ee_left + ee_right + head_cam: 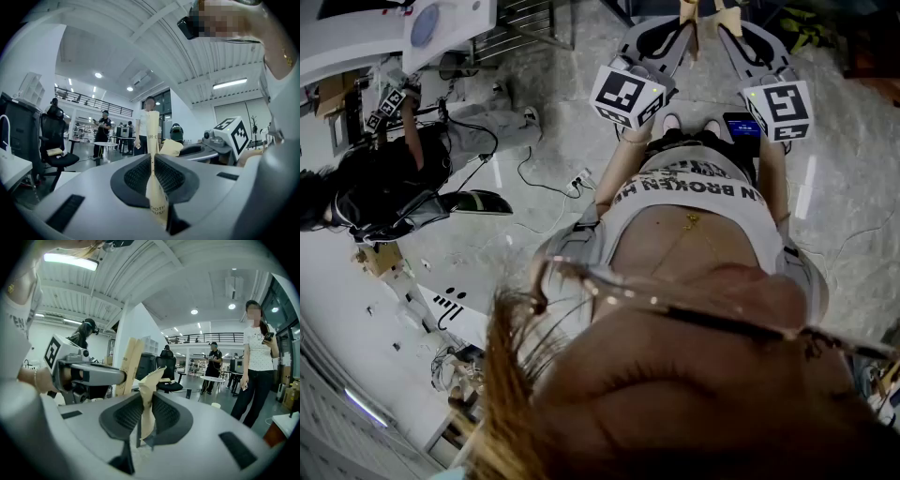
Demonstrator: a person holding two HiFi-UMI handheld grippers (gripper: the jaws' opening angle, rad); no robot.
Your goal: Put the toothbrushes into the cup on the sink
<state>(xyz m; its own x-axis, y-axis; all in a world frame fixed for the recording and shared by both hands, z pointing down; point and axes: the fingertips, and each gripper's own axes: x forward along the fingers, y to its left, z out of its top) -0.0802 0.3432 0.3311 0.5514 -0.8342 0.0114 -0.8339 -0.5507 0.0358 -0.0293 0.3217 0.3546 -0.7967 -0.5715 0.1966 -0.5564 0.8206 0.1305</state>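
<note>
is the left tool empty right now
No, the left tool is clamped on a paper toothbrush packet that stands up between its pads in the left gripper view.

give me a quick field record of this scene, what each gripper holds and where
left hand-held gripper: shut on a paper-wrapped toothbrush, upright
right hand-held gripper: shut on a crumpled paper packet, contents unclear
position: both held side by side in front of the person's shirt
cup and sink: not in view
background: people standing, office chair
</note>
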